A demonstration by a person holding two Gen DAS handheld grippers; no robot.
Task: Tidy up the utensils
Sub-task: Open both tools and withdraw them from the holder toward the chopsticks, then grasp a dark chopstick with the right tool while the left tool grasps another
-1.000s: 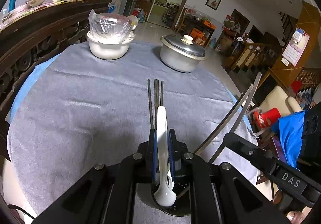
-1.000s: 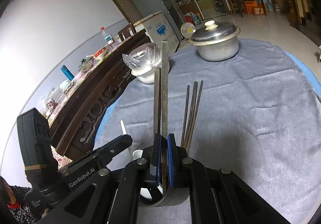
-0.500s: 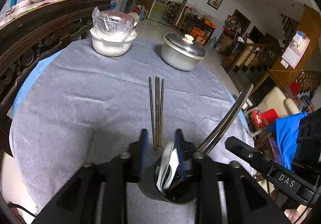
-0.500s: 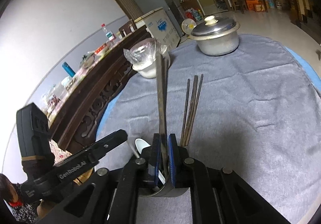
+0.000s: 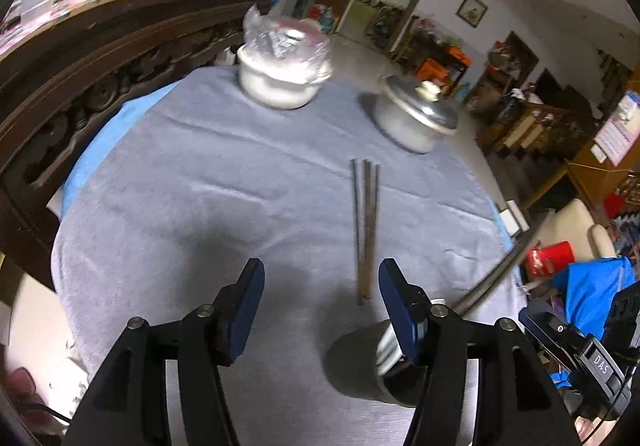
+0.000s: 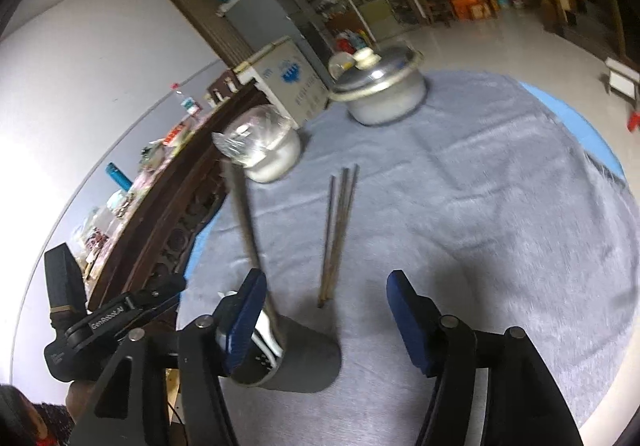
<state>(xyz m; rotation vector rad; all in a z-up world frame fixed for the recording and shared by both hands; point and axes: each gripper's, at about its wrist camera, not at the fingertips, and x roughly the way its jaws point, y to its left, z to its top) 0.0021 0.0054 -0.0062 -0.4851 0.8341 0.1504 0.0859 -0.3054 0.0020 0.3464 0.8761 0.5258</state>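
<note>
A dark round utensil holder [image 5: 360, 366] stands on the grey tablecloth near the front edge; it also shows in the right wrist view [image 6: 304, 362]. A white spoon [image 6: 264, 338] and a pair of long metal chopsticks [image 6: 248, 238] stand in it; the chopsticks also show in the left wrist view [image 5: 500, 278]. Three dark chopsticks [image 5: 366, 226] lie loose on the cloth beyond the holder, also seen in the right wrist view [image 6: 338, 230]. My left gripper [image 5: 320, 302] is open and empty, left of the holder. My right gripper [image 6: 324, 318] is open and empty, above the holder's right side.
A white pot covered with plastic wrap [image 5: 280, 74] and a lidded metal pot [image 5: 416, 118] stand at the far side of the round table [image 5: 160, 174]. A carved dark wooden sideboard [image 5: 80, 58] runs along the left. The left gripper's body [image 6: 100, 318] shows at lower left.
My left gripper has let go of the white spoon in the holder, opened wide and moved left. My right gripper has released the metal chopsticks into the holder and opened.
</note>
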